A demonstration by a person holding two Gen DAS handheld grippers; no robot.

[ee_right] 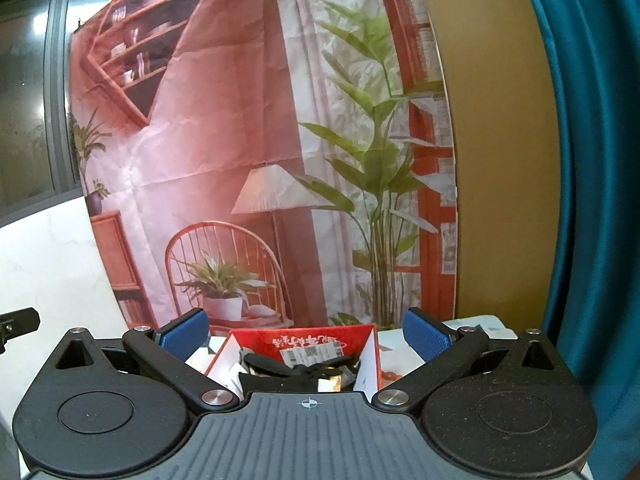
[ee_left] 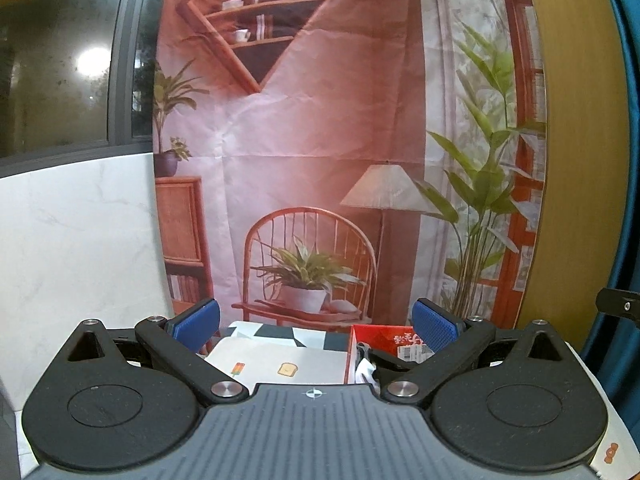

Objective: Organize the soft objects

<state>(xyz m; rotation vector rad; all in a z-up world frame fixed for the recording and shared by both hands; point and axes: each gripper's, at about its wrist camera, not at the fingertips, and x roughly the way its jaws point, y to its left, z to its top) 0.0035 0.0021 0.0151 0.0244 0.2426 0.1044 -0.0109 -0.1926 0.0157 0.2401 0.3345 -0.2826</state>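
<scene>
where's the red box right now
The red box sits low centre in the right wrist view, between the open jaws; in the left wrist view it lies right of the white cloth.

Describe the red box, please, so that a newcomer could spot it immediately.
Find the large printed backdrop showing a chair and lamp. Just below it stands the red box, open-topped, holding dark soft items. It is the only red container; beside it lies a white cloth.

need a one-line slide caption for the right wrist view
Open right gripper hovers over red box holding dark soft items, printed backdrop behind.
</scene>
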